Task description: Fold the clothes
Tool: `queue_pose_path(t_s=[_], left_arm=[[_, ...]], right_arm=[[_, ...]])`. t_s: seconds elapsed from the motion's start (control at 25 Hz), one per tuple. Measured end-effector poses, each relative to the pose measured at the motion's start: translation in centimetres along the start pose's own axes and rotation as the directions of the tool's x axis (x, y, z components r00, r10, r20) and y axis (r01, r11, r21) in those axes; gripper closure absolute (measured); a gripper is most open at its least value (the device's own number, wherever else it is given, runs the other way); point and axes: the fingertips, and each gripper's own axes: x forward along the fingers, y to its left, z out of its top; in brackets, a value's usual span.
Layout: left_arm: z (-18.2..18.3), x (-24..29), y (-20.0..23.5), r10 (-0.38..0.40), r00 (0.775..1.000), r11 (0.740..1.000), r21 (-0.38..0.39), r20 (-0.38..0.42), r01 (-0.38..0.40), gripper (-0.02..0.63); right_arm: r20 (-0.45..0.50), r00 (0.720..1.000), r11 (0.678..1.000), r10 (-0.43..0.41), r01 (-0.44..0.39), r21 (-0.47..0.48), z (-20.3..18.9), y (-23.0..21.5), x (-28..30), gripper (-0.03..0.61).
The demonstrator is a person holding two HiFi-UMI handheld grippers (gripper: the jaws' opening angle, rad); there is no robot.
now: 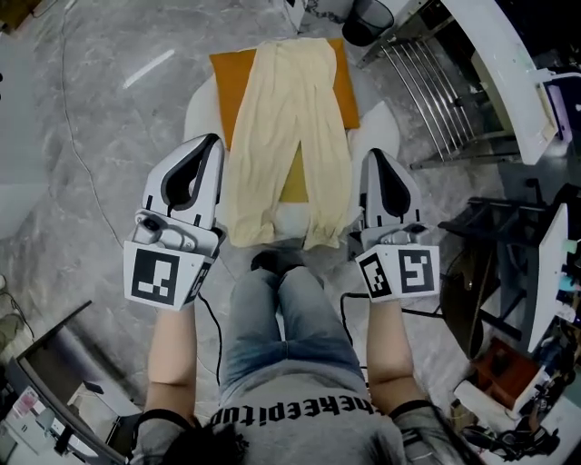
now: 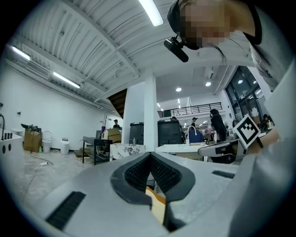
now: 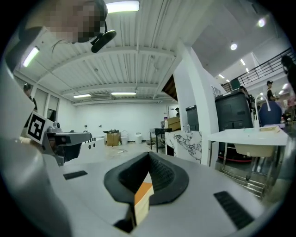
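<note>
Pale yellow trousers (image 1: 281,118) lie flat, legs towards me, on an orange cloth (image 1: 227,82) spread over a small white table (image 1: 201,100). My left gripper (image 1: 214,142) hangs to the left of the left leg and my right gripper (image 1: 373,156) to the right of the right leg. Both are beside the cloth, with nothing between the jaws. In the left gripper view the jaws of the left gripper (image 2: 150,155) meet at the tips, with a strip of yellow trousers (image 2: 158,210) showing below. In the right gripper view the right gripper (image 3: 148,155) is shut the same way, above the orange cloth (image 3: 144,190).
My legs in jeans (image 1: 281,318) are against the table's near edge. A metal rack (image 1: 445,100) and a white board (image 1: 508,64) stand at the right, a black bin (image 1: 368,18) beyond the table, and a dark stand (image 1: 490,263) at the near right.
</note>
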Motion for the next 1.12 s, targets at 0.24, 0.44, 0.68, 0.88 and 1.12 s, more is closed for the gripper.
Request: queue_pose_path(t_s=[0.24,0.44,0.68,0.88,1.12], left_arm=[[-6.3,2.0,0.9,0.011,0.999,1.000,0.002,0.039,-0.011,0.611],[-12.2,3.0,1.4,0.026,0.998,0.999,0.043,0.065,-0.029,0.611],[-17.6,4.6,1.3,0.043,0.992,0.996,0.077,0.119,-0.052,0.611],[-20.9,7.2,1.6,0.047,0.986,0.992,0.106,0.158,-0.064,0.611],[-25.9,11.1,4.0,0.060,0.987,0.991,0.113,0.149,-0.078,0.611]], right_arm=[[-0.019,0.998,0.999,0.052,-0.052,0.007,-6.5,-2.0,3.1,0.578],[-0.041,0.998,0.999,0.047,-0.046,0.012,-13.6,-3.4,5.1,0.578],[-0.093,0.994,0.997,0.061,-0.065,-0.034,-20.6,-4.8,7.4,0.577],[-0.066,0.996,0.998,0.066,-0.066,0.009,-24.2,-8.0,11.0,0.578],[-0.064,0.997,0.998,0.032,-0.029,0.054,-28.7,-12.3,18.1,0.577]])
